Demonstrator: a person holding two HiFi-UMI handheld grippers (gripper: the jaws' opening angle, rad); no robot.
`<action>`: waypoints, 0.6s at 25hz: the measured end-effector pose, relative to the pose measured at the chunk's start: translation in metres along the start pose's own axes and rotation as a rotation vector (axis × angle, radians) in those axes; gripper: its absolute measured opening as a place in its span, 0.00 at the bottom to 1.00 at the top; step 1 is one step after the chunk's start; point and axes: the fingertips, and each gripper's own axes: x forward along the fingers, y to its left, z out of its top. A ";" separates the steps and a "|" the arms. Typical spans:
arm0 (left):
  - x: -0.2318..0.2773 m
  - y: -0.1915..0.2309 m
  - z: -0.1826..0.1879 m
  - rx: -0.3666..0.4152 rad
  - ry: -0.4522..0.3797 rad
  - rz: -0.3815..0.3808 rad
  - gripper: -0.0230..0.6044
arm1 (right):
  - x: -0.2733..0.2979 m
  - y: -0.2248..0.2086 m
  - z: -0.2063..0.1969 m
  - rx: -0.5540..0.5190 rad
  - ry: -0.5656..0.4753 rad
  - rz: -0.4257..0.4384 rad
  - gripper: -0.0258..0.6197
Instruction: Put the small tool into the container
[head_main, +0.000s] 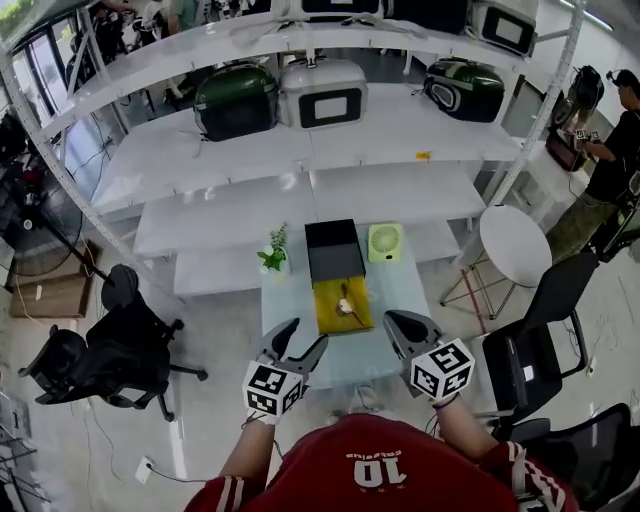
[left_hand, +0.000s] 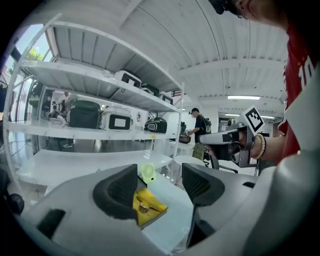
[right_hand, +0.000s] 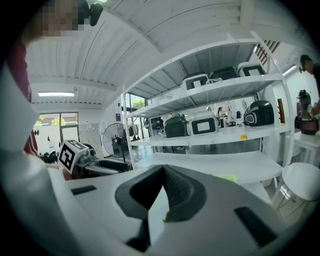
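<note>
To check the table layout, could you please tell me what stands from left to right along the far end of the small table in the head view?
small potted plant → black container → light green fan

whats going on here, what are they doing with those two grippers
A person holds a gripper in each hand near a small table. The left gripper is open and empty, the right gripper has its fingers together. The small tool lies untouched on a yellow tray, in front of the black container.
</note>
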 end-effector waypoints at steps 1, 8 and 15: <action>-0.004 -0.003 0.008 0.007 -0.013 0.002 0.48 | -0.003 0.001 0.007 0.005 -0.017 -0.001 0.05; -0.030 -0.014 0.072 0.023 -0.150 0.021 0.47 | -0.021 0.014 0.053 0.039 -0.141 -0.001 0.05; -0.058 -0.010 0.120 0.062 -0.241 0.072 0.46 | -0.039 0.025 0.100 -0.045 -0.225 -0.031 0.05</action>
